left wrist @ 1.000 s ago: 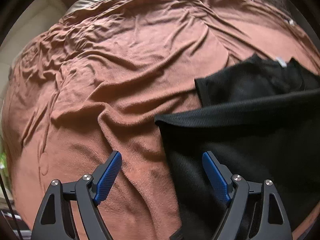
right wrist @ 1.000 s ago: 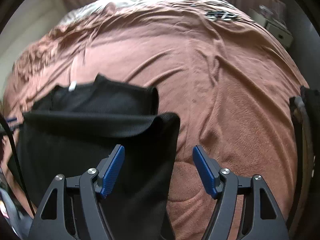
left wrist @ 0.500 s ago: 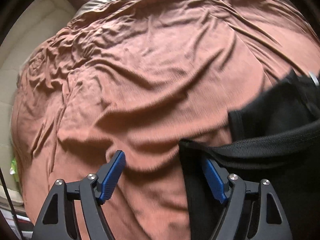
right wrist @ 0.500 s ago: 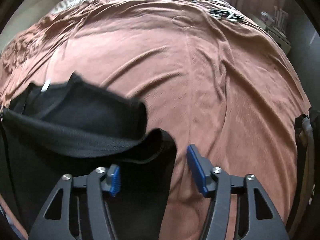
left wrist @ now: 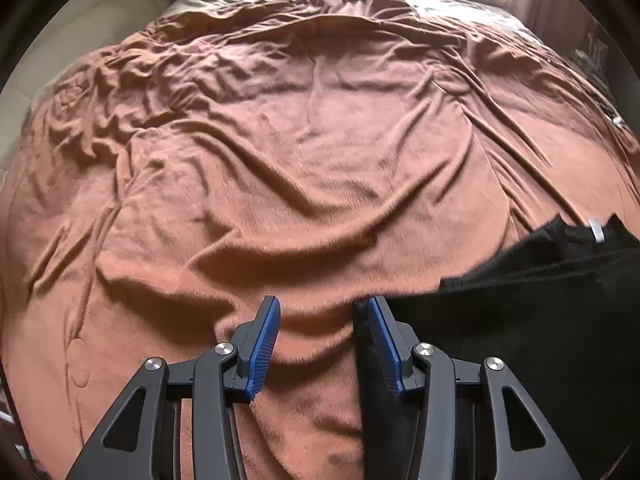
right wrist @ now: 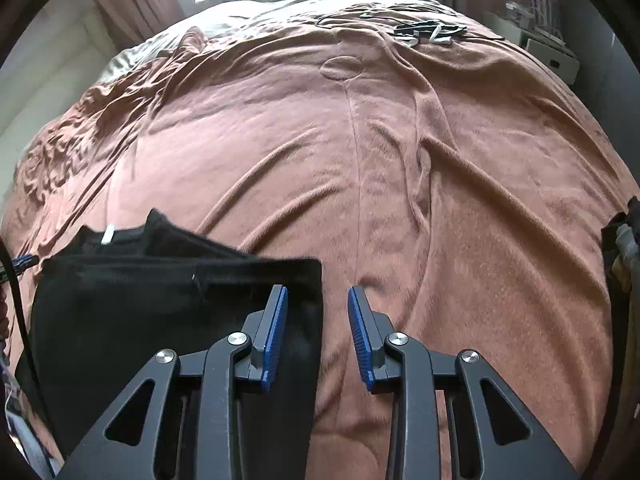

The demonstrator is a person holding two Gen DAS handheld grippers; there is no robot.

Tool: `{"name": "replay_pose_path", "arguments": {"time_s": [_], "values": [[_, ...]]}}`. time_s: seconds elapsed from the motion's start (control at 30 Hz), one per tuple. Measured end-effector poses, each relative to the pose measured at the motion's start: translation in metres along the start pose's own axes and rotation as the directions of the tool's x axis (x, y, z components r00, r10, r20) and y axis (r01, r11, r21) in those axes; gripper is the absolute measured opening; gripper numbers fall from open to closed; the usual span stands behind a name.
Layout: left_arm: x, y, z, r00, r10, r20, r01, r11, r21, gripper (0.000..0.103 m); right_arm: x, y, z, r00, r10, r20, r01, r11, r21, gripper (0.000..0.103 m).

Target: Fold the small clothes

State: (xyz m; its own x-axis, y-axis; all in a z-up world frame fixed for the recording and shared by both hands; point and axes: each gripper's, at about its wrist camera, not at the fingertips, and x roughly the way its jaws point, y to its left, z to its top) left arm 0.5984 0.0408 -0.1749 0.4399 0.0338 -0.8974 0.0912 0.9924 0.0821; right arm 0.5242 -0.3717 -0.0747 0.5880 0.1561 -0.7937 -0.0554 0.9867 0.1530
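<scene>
Rumpled brown blanket covers the bed. On it lies the black garment, its white tag at the far side. The left gripper and right gripper are closing, 1 at each garment edge, neither pinching yet.

No legible text (tag unreadable)

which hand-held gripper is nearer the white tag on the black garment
Hard to call; right hand-held gripper looks slightly nearer. White tag lies up-left of it, up-right of left hand-held gripper.
</scene>
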Motion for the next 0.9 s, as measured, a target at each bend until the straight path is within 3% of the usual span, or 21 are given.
{"name": "replay_pose_path", "arguments": {"time_s": [0.33,0.4,0.53,0.63,0.9], "values": [[0.020,-0.008,-0.010,1.000,-0.020,-0.018,0.021,0.999,0.038,0.045,0.011,0.005,-0.007,0.999,0.029,-0.026,-0.030,0.999,-0.045,0.028],[0.022,-0.007,-0.008,0.999,-0.047,-0.023,0.048,0.999,0.026,0.037,0.015,0.009,-0.005,0.999,0.021,-0.025,-0.023,0.998,-0.064,0.019],[0.020,-0.010,-0.008,0.996,-0.087,-0.026,0.087,0.996,0.018,0.011,0.017,0.014,-0.005,1.000,0.027,-0.013,-0.028,0.997,-0.069,0.003],[0.011,-0.015,-0.010,0.998,-0.059,0.005,0.059,0.998,0.039,0.008,0.013,0.015,-0.006,1.000,0.012,0.005,-0.012,0.997,-0.071,0.000],[-0.022,-0.004,-0.001,0.992,-0.102,0.071,0.102,0.995,0.009,0.007,-0.028,0.020,-0.006,0.997,0.009,0.082,-0.001,0.995,-0.098,0.000]]}}
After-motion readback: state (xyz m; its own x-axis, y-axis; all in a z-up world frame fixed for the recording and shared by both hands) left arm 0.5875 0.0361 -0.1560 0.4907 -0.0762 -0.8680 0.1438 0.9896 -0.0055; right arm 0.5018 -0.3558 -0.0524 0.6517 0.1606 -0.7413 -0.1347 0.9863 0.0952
